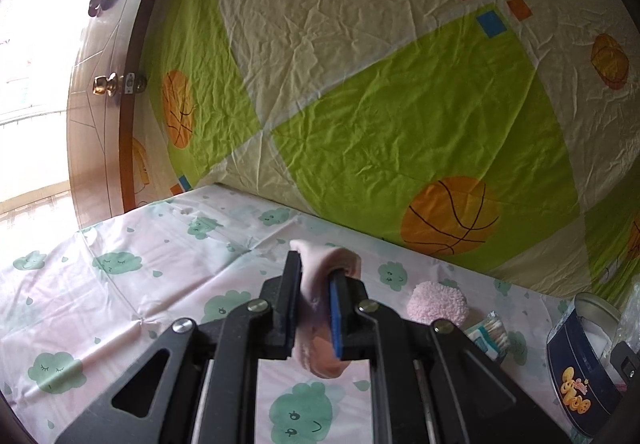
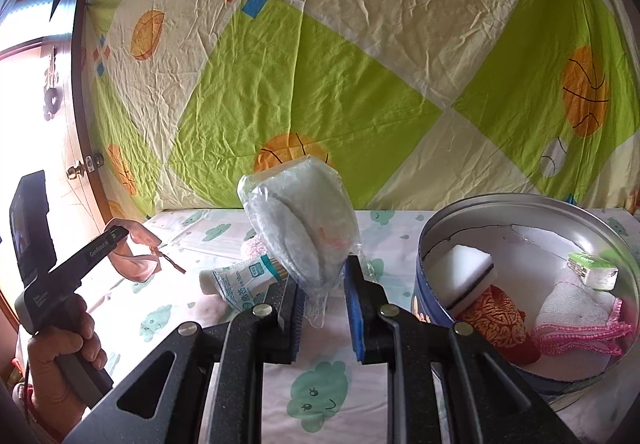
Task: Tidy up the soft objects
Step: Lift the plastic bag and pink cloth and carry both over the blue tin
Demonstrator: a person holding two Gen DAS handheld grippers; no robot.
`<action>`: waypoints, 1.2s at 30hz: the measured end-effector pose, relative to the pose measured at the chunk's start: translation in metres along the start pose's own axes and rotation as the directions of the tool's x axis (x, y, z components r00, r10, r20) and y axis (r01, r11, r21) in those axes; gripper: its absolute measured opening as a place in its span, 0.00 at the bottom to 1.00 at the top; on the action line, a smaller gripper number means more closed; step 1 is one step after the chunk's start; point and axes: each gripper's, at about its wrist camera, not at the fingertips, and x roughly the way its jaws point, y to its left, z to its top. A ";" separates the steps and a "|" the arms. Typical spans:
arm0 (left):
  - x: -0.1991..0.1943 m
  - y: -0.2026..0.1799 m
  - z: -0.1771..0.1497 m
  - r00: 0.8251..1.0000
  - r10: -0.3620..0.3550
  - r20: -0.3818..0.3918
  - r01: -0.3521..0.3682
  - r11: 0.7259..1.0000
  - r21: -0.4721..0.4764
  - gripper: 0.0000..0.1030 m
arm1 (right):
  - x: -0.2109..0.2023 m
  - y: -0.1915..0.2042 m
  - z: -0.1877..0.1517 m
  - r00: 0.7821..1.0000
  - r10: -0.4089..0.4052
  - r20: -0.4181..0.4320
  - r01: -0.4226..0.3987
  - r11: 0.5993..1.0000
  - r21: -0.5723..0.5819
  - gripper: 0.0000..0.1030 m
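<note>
While the left gripper (image 1: 314, 284) is clenched on a soft pink puff (image 1: 320, 324) held above the table (image 1: 120, 304), the right gripper (image 2: 322, 296) pinches only the thin tail of a clear bag (image 2: 316, 308) holding white pads (image 2: 298, 212), lifted just left of the round tin (image 2: 436, 228). That hold looks like the weak point: the bag's weight hangs above the pinch, so I judge it could tip, slide out of the slick plastic or drop short of the tin near the table's right edge. The pink puff is squashed between the jaws and bulges on both sides, so it might spring sideways when let go. With both grippers close together, they could also knock each other on the way to the tin.

By count: one pink puff held, one bag of pads held, one fluffy pink ball (image 1: 438, 304) lying near the back edge of the table, one packet of cotton swabs (image 2: 240, 280) beside it. Inside the tin: one white sponge (image 2: 464, 272), one red patterned pouch (image 2: 496, 316), one white cloth with pink trim (image 2: 576, 316), one small green-and-white packet (image 2: 592, 268). One tin, two grippers
</note>
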 end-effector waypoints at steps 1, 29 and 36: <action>-0.003 -0.004 -0.001 1.000 0.003 0.005 -0.003 1.000 0.010 0.11 | 0.000 -0.001 0.001 1.000 -0.010 0.001 0.010 1.000 -0.003 0.20; -0.060 -0.123 -0.023 0.975 -0.221 -0.030 0.222 0.972 0.078 0.11 | -0.024 -0.072 0.018 0.992 -0.120 0.027 0.119 0.992 0.040 0.20; -0.069 -0.148 -0.025 0.963 -0.268 -0.029 0.270 0.958 0.095 0.11 | -0.036 -0.101 0.025 0.987 -0.155 0.049 0.151 0.985 0.079 0.20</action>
